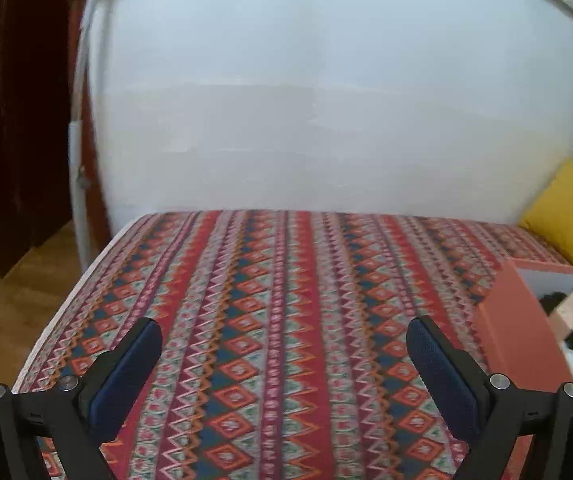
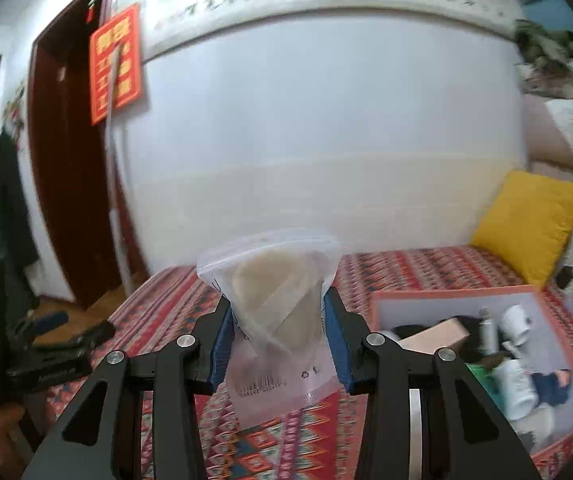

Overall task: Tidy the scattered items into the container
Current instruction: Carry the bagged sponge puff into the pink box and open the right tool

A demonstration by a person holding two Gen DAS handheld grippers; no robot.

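A clear zip bag (image 2: 276, 304) with beige round pads inside is pinched upright between the blue pads of my right gripper (image 2: 277, 300), lifted above the patterned bed cover (image 2: 406, 272). To its right lies the orange-rimmed box (image 2: 446, 293) holding white bottles, a pink carton and dark cloth. In the left wrist view my left gripper (image 1: 284, 332) stands wide open over bare cover, nothing between its fingers. The same box (image 1: 514, 320) shows at the right edge, just beyond the right finger.
A yellow cushion (image 2: 526, 224) leans at the bed's far right corner, also seen as the yellow cushion (image 1: 570, 216). The white wall (image 1: 326, 120) backs the bed. The bed's left edge drops to a wooden floor (image 1: 2, 312), with a dark door (image 2: 66, 160) and black gear (image 2: 46, 356) there.
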